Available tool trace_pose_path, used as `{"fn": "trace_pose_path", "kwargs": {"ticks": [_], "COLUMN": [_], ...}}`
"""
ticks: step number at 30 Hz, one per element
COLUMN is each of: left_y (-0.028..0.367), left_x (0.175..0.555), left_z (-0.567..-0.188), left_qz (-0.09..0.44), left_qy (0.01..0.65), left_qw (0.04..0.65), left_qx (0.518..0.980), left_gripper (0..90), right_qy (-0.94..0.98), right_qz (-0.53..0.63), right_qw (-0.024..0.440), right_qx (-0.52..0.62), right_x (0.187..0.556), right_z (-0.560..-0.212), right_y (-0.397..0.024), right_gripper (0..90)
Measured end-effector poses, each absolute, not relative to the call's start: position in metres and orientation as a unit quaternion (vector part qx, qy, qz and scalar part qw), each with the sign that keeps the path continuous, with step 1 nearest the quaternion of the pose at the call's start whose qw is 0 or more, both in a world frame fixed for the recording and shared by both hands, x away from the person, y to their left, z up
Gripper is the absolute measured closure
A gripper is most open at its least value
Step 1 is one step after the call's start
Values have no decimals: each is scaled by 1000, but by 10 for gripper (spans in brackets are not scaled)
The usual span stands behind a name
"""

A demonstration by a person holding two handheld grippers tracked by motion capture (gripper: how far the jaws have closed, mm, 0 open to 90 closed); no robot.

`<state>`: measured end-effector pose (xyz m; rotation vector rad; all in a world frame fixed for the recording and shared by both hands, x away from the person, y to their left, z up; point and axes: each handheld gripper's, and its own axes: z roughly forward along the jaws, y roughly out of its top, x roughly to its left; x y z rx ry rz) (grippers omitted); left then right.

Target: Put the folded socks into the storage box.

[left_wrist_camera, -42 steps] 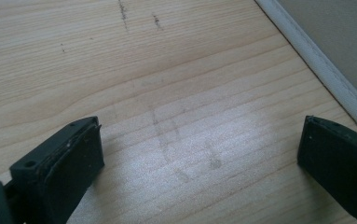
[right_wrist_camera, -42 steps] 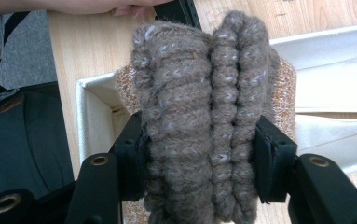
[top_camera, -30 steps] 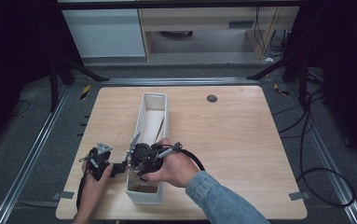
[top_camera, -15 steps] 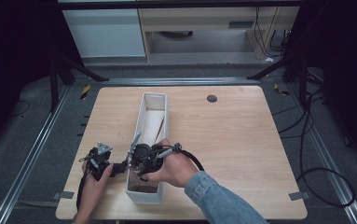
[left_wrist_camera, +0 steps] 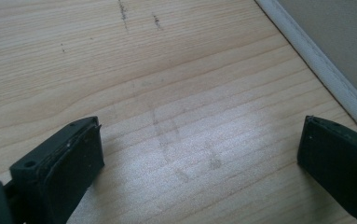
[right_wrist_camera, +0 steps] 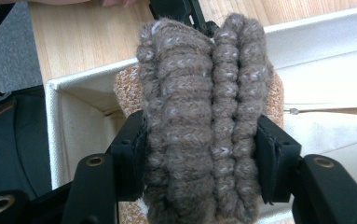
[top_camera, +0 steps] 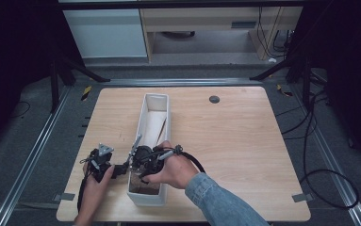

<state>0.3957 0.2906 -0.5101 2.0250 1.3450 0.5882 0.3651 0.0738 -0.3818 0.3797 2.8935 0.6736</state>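
Note:
A thick roll of brown knitted fabric (right_wrist_camera: 199, 107) stands upright between the pads of my right gripper (right_wrist_camera: 198, 144), which is shut on it. In the high view my right gripper (top_camera: 143, 162) hangs over the near end of a long white box (top_camera: 146, 112). Behind the roll, an orange-speckled knitted piece (right_wrist_camera: 126, 88) lies inside the box (right_wrist_camera: 73, 121). My left gripper (top_camera: 118, 170) rests low on the wooden table just left of the box. In the left gripper view its jaws (left_wrist_camera: 199, 158) stand wide open over bare wood, with the box wall (left_wrist_camera: 317, 63) at the right.
The box runs lengthwise down the middle-left of the table (top_camera: 234, 141), with pale folded material (top_camera: 153, 123) in its far half. A small black round fitting (top_camera: 214, 99) sits at the far edge. Cables (top_camera: 319, 155) trail on the floor to the right.

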Motion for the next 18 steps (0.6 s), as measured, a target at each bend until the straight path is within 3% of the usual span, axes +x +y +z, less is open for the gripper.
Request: {"fn": "trace_pose_path", "kwargs": {"ticks": [18], "left_y": [291], "left_x": [396], "left_z": [-510], "left_qz": [224], "left_qy": [510], "left_qw": [316], "left_qx": [768], "left_gripper": [0], "right_qy": [962], "right_qz": [230], "right_qw": [67], "right_qx": [131], "right_x": [366], "right_z": [-387], "right_y": [72], "right_gripper": [423]}}
